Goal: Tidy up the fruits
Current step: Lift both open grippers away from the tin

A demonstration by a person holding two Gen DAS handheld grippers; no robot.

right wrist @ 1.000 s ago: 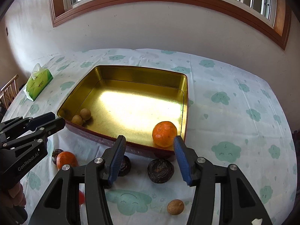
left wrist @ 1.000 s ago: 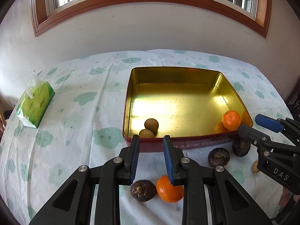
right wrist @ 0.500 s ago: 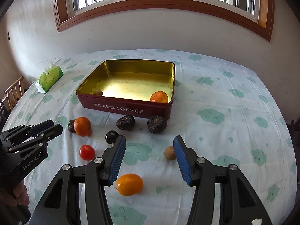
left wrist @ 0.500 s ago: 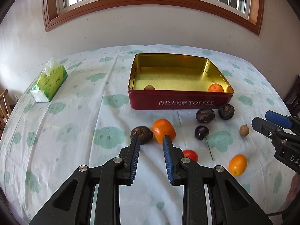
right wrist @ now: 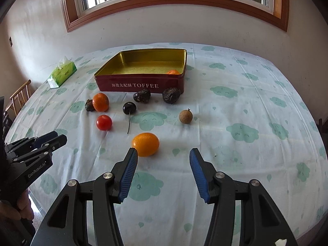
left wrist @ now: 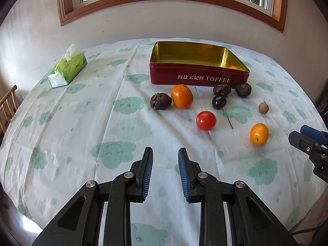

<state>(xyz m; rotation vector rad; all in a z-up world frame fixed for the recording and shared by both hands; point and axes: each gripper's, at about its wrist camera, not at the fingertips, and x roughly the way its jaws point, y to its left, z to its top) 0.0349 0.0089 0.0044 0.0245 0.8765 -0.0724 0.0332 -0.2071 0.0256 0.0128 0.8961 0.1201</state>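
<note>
Both grippers are pulled back from the toffee tin (left wrist: pixel 197 69) toward the near table edge. Left gripper (left wrist: pixel 165 174), previously right at the tin wall, now sits clear of all fruit. Right gripper (right wrist: pixel 163 174) now hovers just short of the kumquat (right wrist: pixel 145 144).

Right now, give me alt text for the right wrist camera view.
Loose fruit lies on a cloud-print tablecloth before a red toffee tin: a kumquat nearest the empty right gripper, then a tomato, cherry and longan.
</note>
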